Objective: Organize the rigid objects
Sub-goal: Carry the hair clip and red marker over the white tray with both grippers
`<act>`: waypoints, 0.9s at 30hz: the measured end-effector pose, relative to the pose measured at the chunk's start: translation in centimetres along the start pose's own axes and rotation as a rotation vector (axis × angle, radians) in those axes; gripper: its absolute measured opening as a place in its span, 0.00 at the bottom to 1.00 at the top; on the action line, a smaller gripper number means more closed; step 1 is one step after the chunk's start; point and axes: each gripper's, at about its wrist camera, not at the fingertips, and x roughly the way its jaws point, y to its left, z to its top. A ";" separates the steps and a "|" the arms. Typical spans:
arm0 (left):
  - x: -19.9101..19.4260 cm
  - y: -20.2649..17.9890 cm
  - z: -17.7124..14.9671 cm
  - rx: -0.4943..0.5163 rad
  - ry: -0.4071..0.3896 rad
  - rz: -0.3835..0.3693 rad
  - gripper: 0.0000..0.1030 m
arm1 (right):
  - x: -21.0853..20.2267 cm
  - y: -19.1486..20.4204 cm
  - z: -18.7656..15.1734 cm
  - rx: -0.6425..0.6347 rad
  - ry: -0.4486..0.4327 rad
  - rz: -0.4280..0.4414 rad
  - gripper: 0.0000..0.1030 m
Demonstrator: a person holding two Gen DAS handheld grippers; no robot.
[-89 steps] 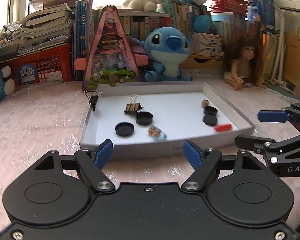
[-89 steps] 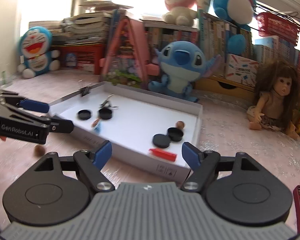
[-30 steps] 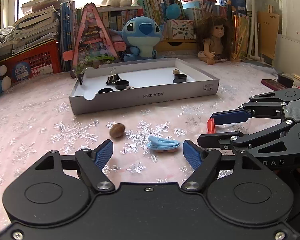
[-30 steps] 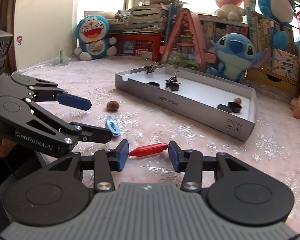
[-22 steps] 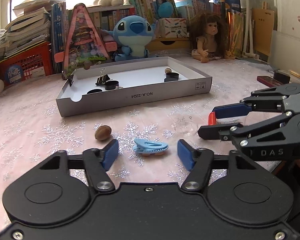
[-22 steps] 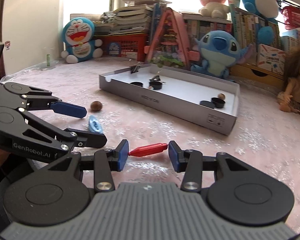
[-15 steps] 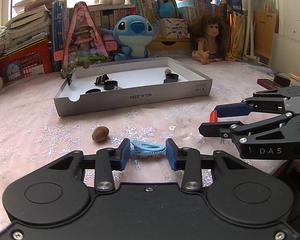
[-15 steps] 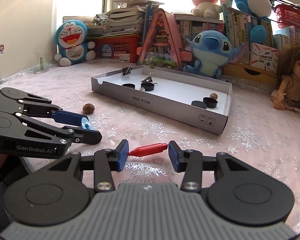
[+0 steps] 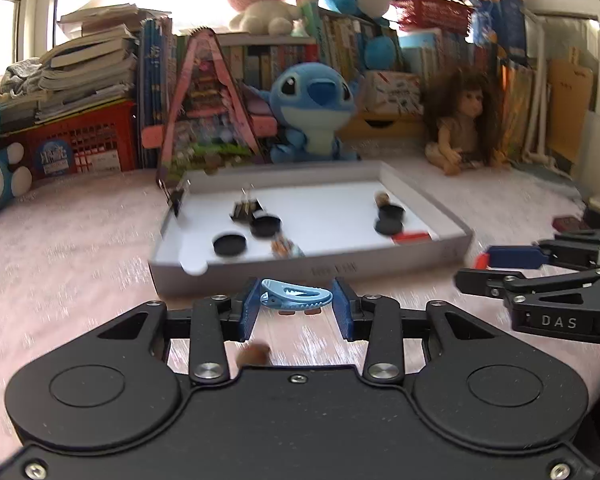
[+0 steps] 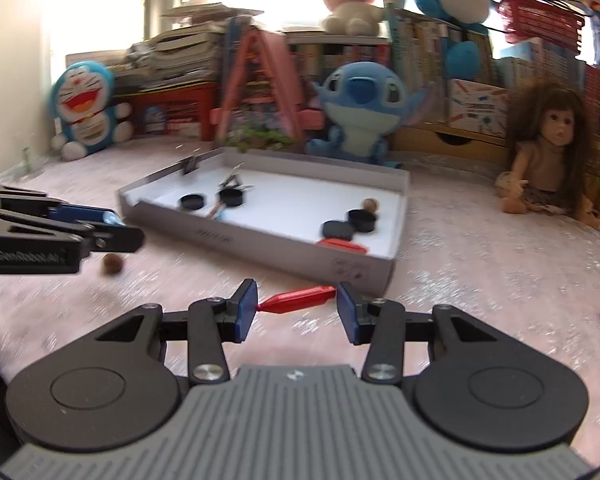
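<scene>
Left gripper: jaws pinch the blue clip, long axis crosswise between the pads. Right gripper: jaws pinch the red peg end to end, likewise crosswise. Both items ride clear of the surface. The tray lies directly ahead, its near wall nearest the left gripper. A nut lies outside it.
</scene>
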 end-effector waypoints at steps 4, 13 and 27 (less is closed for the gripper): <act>1.5 0.9 1.9 -0.028 0.001 0.023 0.35 | 0.9 -1.5 1.4 0.059 -0.006 -0.032 0.48; 6.3 2.9 7.3 -0.071 -0.032 0.027 0.35 | 4.0 -3.7 5.5 0.088 -0.029 -0.085 0.48; 18.4 4.6 11.6 -0.127 0.062 0.085 0.35 | 14.0 -6.9 9.4 0.240 0.061 -0.093 0.47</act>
